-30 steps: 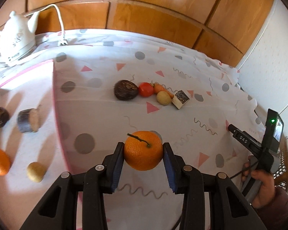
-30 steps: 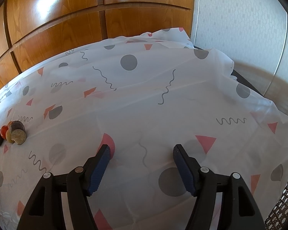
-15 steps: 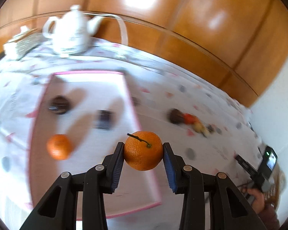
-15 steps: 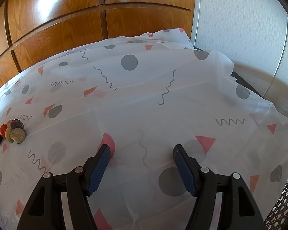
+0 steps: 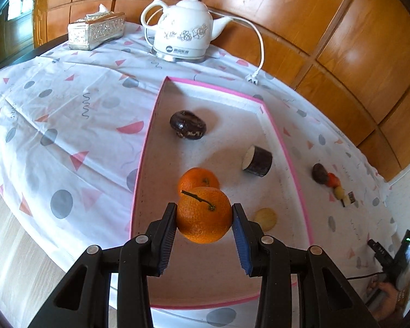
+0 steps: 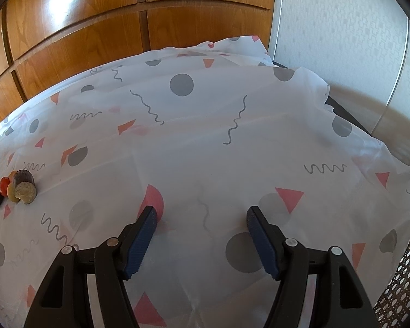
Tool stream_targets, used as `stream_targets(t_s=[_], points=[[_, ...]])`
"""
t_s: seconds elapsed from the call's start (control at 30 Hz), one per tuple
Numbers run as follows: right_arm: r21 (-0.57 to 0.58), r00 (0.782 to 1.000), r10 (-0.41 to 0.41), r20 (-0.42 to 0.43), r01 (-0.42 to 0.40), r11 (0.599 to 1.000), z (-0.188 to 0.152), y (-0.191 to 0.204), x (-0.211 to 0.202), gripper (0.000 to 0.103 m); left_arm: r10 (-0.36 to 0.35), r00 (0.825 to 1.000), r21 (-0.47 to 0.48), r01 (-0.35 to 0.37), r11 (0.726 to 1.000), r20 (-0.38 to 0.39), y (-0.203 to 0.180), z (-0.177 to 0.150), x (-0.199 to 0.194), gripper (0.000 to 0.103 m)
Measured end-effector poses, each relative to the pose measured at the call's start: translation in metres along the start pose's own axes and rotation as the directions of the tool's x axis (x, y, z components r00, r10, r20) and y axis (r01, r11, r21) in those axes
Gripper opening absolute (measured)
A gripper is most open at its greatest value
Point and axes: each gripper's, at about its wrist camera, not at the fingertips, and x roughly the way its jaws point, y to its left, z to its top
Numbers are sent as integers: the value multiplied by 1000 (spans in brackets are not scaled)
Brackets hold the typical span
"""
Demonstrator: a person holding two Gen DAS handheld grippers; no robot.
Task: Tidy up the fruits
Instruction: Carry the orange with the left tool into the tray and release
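stemmed orange (image 5: 204, 214), stem up-left

left gripper (image 5: 204, 214) clamps stemmed orange (image 5: 204, 214) – above pink-rimmed tray (image 5: 140, 161).

We swung the left gripper (image 5: 204, 214) and the orange (image 5: 203, 214) it held away from the loose fruit pile (image 5: 331, 181) on the tabletop and over the pink-edged tray (image 5: 284, 143). The held orange came to hang just in front of the second orange (image 5: 197, 178) lying in the tray. The kettle (image 5: 181, 37) and tissue box (image 5: 96, 30) came fully into the left view.
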Motion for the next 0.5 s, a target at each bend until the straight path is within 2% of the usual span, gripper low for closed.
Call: stream_targets(t_s=[0.13,0.27,0.4,0.5], points=[[-5,1000,15,-25,-15,1000,1,2,-1,69,8,1000,0,-8,1000,-20,1,-2,9,41],[-37,996,80,-41,-81,996,5,12,-5,69,18,1000,10,-18,1000,-24,0,-3,12,41],[-123,981,185,-61,-191,974,11,38,-12,60,19,999,8,-19,1000,-30,0,-3,14,41],[-197,962,264,-75,-274,941,17,63,-18,52,25,999,5,-25,1000,-32,0,-4,15,41]])
